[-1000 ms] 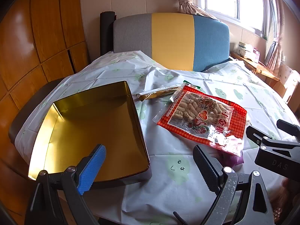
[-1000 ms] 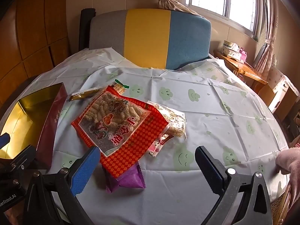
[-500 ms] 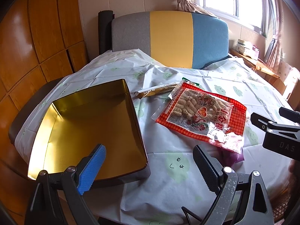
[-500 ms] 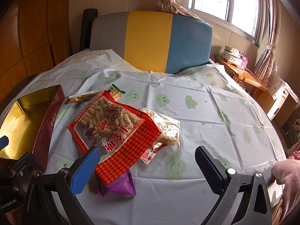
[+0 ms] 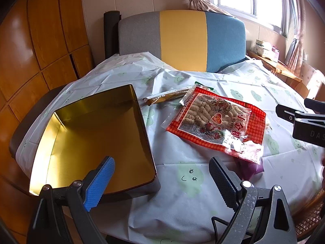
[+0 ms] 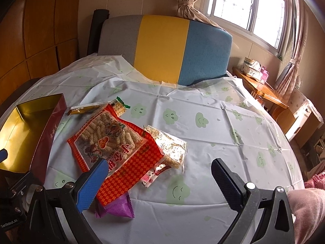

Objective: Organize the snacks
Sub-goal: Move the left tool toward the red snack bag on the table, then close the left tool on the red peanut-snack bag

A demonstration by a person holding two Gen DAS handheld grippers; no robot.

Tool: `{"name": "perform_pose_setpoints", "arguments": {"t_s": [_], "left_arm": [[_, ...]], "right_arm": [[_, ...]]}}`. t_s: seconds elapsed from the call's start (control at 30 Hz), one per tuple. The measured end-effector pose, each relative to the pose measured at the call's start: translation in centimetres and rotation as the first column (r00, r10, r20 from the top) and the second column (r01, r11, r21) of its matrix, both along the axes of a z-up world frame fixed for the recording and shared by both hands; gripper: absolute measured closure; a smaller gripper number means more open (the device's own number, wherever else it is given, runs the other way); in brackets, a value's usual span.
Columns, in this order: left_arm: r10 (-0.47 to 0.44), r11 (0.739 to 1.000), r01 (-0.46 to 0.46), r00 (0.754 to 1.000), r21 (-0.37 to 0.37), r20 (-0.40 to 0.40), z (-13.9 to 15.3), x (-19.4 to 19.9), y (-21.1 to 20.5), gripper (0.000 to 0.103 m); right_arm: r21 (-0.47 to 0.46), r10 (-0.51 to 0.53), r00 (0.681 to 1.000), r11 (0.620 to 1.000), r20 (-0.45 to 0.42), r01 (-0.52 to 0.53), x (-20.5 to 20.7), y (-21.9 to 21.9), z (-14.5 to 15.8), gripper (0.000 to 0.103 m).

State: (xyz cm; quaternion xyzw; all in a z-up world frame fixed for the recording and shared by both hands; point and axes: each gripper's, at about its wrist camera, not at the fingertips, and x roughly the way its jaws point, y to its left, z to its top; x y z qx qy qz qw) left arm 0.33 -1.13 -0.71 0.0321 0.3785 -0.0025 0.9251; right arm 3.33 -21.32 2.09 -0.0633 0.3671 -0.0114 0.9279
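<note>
A large red bag of rice sticks [image 5: 219,124] [image 6: 115,144] lies mid-table on top of other snacks. Beside it are a gold stick packet [image 5: 164,97] [image 6: 85,108], a clear packet of bars [image 6: 170,146], a small pink candy wrapper [image 6: 154,174] and a purple packet [image 6: 119,205] [image 5: 249,168]. An empty gold-lined box [image 5: 91,138] [image 6: 26,130] sits to the left. My left gripper [image 5: 160,162] hovers open at the box's near right corner. My right gripper [image 6: 158,162] [image 5: 304,122] hovers open over the near end of the red bag.
The round table wears a pale cloth with green smiley clouds [image 6: 203,120]. A grey, yellow and blue chair back [image 6: 162,46] stands behind it. A wooden side table [image 6: 262,89] is at the right. A pink sleeve [image 6: 304,209] shows at the lower right.
Both grippers drifted slightly and stayed open; the right one now sits higher in the left wrist view. The snacks and the box have not moved.
</note>
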Motion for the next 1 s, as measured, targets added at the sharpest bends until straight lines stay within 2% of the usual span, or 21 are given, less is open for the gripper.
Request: {"name": "perform_pose_setpoints", "arguments": {"t_s": [0.37, 0.63, 0.73, 0.83, 0.9, 0.97, 1.0], "left_arm": [[-0.007, 1.000, 0.008, 1.000, 0.017, -0.013, -0.3, 0.3, -0.5, 0.008], [-0.022, 0.999, 0.023, 0.999, 0.025, -0.025, -0.3, 1.0, -1.0, 0.008], [-0.036, 0.999, 0.037, 0.999, 0.014, -0.040, -0.2, 1.6, -1.4, 0.009], [-0.069, 0.997, 0.068, 0.995, -0.025, -0.072, 0.0, 2.6, -1.8, 0.009], [-0.100, 0.993, 0.094, 0.991, -0.064, -0.094, 0.4, 3.6, -2.2, 0.015], [-0.139, 0.985, 0.125, 0.982, -0.115, -0.125, 0.7, 5.0, -2.8, 0.031], [-0.156, 0.980, 0.134, 0.977, -0.150, -0.148, 0.7, 5.9, -3.1, 0.033]], "right_arm": [[-0.055, 0.018, 0.998, 0.998, 0.058, -0.015, 3.0, -2.4, 2.4, 0.001], [-0.105, 0.016, 0.998, 0.994, 0.062, -0.010, 5.7, -5.9, 0.9, 0.001], [-0.070, -0.014, 0.999, 0.997, 0.039, 0.017, 6.2, -7.4, -0.4, 0.001], [0.006, -0.045, 0.999, 0.999, -0.018, 0.045, 7.1, -8.6, -1.3, 0.001], [0.025, -0.064, 0.997, 0.998, -0.036, 0.065, 7.5, -9.1, -1.6, 0.001], [0.031, -0.080, 0.995, 0.996, -0.056, 0.082, 7.7, -9.4, -1.9, 0.001], [0.037, -0.084, 0.995, 0.996, -0.061, 0.086, 7.7, -9.6, -2.0, 0.001]]}}
